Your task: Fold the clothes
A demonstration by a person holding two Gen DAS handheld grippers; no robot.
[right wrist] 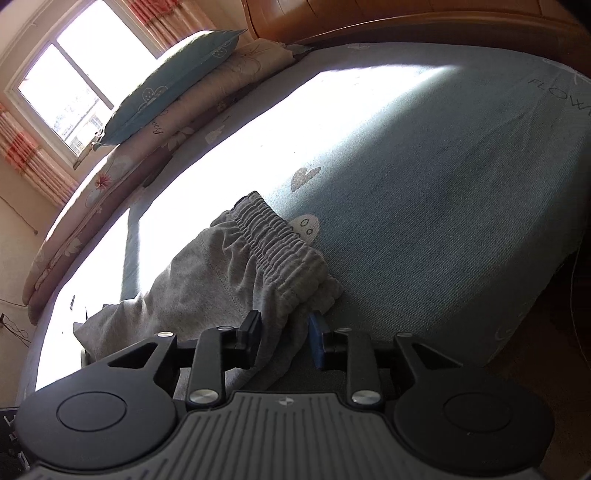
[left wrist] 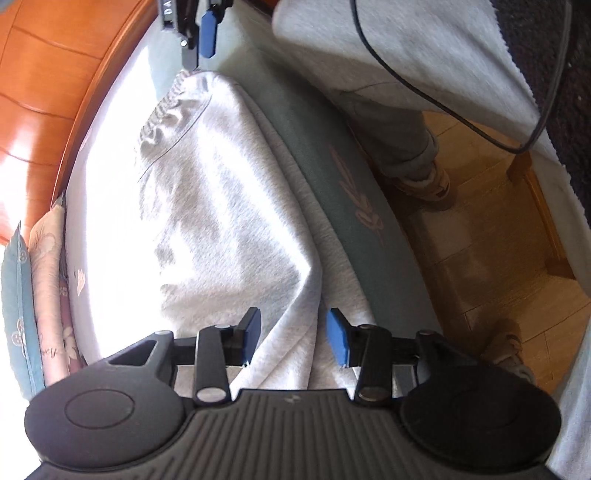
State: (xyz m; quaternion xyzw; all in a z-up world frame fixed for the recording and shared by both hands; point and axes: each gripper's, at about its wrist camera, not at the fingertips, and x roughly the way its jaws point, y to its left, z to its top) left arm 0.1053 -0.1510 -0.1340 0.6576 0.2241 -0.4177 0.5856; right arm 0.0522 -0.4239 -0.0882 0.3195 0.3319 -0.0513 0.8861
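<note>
Light grey sweatpants (left wrist: 221, 206) lie along the near edge of a bed with a teal sheet (left wrist: 332, 155), waistband (left wrist: 166, 110) at the far end. My left gripper (left wrist: 294, 334) is open, its blue pads either side of a fold of the pant legs. My right gripper (right wrist: 284, 334) is open around the fabric just below the elastic waistband (right wrist: 273, 240); it also shows in the left wrist view (left wrist: 201, 35) above the waistband. The pants (right wrist: 207, 280) lie partly in bright sunlight.
Stacked pillows (right wrist: 166, 92) lie along the window side of the bed. An orange wooden headboard (left wrist: 44, 92) borders the far end. The person's legs and slippers (left wrist: 428, 181) stand on the wooden floor (left wrist: 498, 258) beside the bed. A black cable (left wrist: 424, 92) hangs nearby.
</note>
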